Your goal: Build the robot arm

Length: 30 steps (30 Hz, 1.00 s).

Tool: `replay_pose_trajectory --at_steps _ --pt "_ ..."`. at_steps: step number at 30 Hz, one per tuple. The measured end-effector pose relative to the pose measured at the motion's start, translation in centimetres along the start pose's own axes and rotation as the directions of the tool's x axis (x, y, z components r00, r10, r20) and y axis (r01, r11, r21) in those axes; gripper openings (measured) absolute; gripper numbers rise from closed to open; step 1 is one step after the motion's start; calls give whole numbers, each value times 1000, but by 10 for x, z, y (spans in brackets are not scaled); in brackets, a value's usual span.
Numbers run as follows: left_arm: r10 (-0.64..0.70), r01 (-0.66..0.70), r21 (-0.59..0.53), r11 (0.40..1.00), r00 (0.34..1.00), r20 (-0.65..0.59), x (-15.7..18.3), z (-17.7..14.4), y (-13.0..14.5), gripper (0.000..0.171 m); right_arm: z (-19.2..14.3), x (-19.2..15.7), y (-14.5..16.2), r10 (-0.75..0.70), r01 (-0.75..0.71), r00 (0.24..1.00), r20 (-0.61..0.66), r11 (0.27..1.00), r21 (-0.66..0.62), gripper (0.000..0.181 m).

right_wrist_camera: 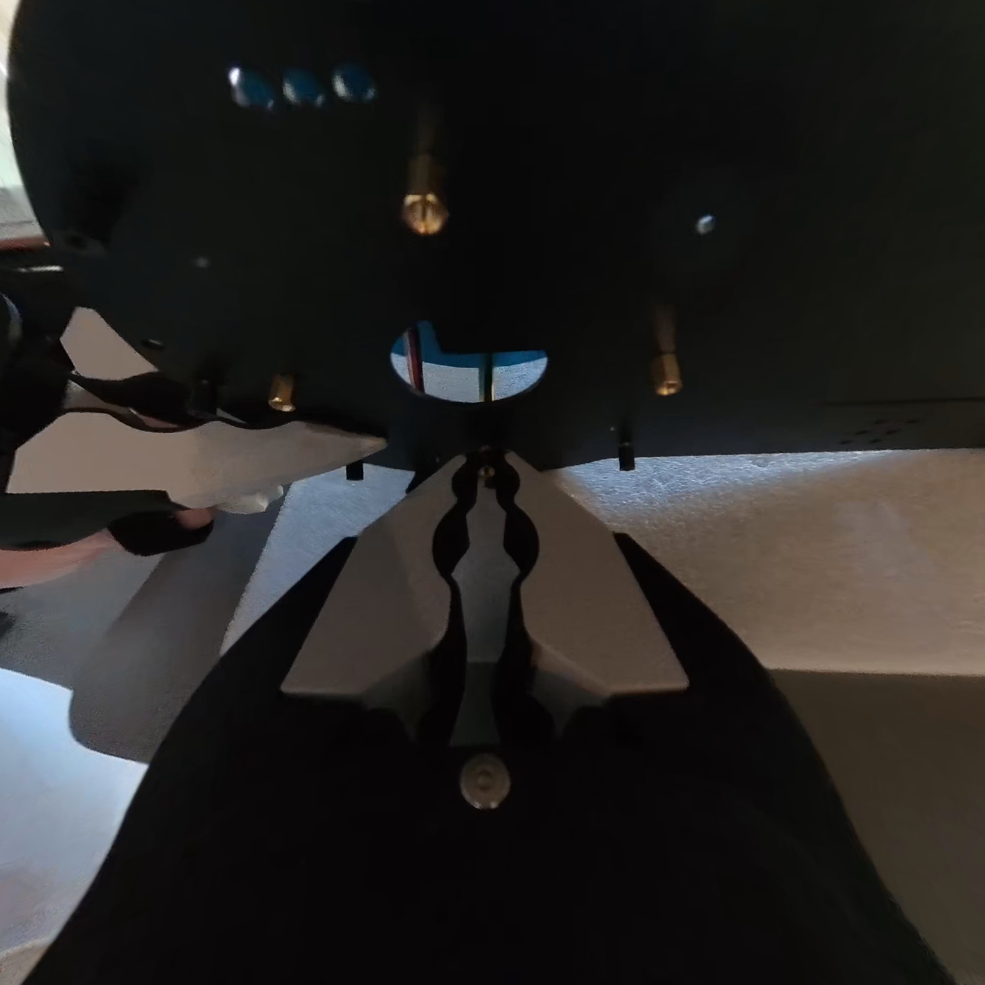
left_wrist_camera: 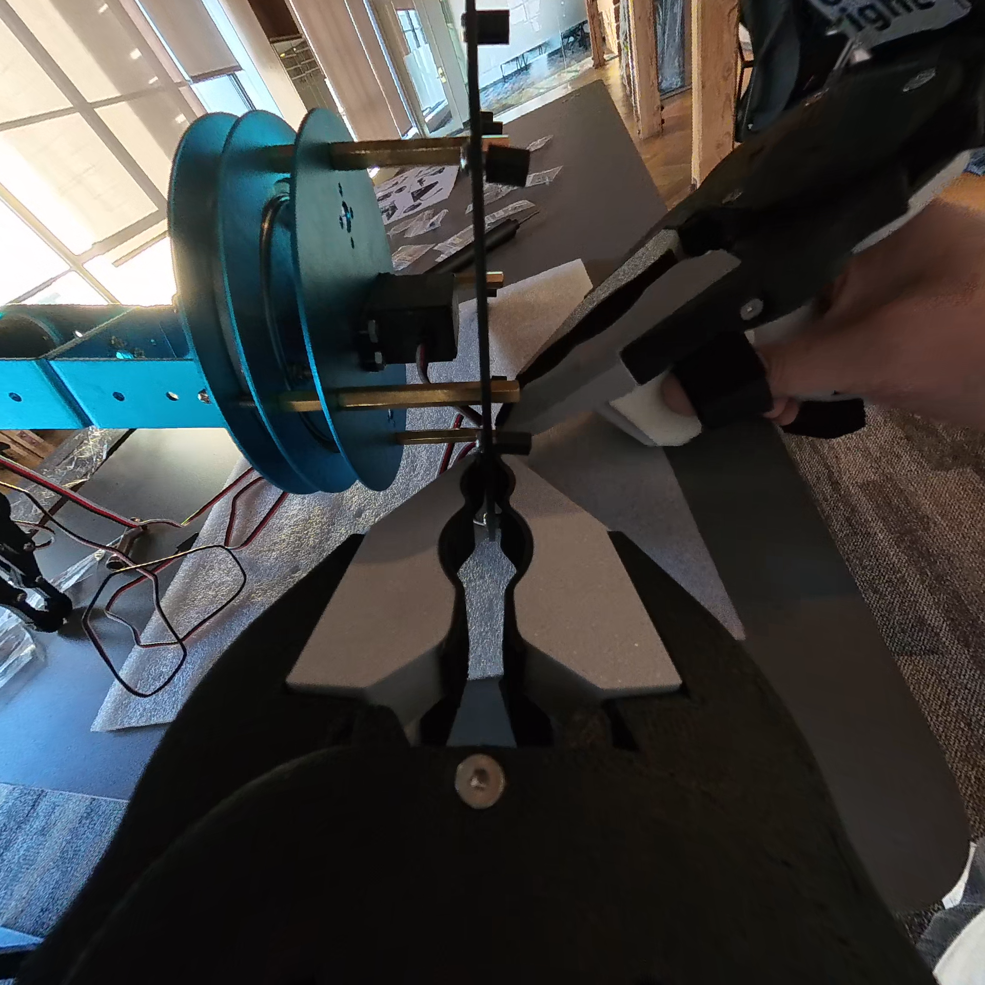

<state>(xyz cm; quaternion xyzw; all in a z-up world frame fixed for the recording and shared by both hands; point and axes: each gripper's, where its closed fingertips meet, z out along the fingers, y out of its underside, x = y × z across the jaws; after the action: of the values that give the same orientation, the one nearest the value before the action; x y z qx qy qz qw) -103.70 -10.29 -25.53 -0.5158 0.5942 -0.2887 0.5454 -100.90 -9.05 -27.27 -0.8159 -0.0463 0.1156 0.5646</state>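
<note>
A thin black plate point(left_wrist_camera: 478, 224) stands edge-on, joined by brass standoffs point(left_wrist_camera: 426, 394) to a stack of blue discs point(left_wrist_camera: 325, 298) with a black servo point(left_wrist_camera: 410, 320) on a blue beam point(left_wrist_camera: 122, 392). My left gripper point(left_wrist_camera: 487, 479) is shut on the plate's lower edge. My right gripper point(left_wrist_camera: 509, 421) comes in from the right, held by a hand point(left_wrist_camera: 879, 341), tips against the plate's face. In the right wrist view the plate point(right_wrist_camera: 533, 160) fills the top; my right gripper point(right_wrist_camera: 486, 461) is shut on a small fastener point(right_wrist_camera: 486, 470) at its lower edge, below a round hole point(right_wrist_camera: 469, 373). The left gripper point(right_wrist_camera: 368, 442) shows at the left.
A white foam sheet point(left_wrist_camera: 341, 511) lies under the assembly on a dark table point(left_wrist_camera: 597, 138). Red and black wires point(left_wrist_camera: 160, 602) loop over it at the left. Small plastic bags of parts point(left_wrist_camera: 495, 213) and a printed sheet point(left_wrist_camera: 416, 189) lie farther back. Carpet point(left_wrist_camera: 906, 533) lies beyond the right table edge. My two grippers' fingertips are within a few centimetres of each other.
</note>
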Motion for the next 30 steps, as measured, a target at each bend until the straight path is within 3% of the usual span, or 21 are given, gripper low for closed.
replay_pose_trajectory --at_steps 9,20,30 --pt "-4 4 5 1000 1000 -3 0 0 0 0 3 1 4 -146 139 985 -97 988 -72 4" --pt "-4 4 8 1000 1000 -4 0 0 0 0 2 1 2 -189 182 974 -122 981 -67 5" --pt "-2 2 4 1000 1000 -4 0 0 0 0 2 1 2 -339 309 927 -159 932 -188 5"
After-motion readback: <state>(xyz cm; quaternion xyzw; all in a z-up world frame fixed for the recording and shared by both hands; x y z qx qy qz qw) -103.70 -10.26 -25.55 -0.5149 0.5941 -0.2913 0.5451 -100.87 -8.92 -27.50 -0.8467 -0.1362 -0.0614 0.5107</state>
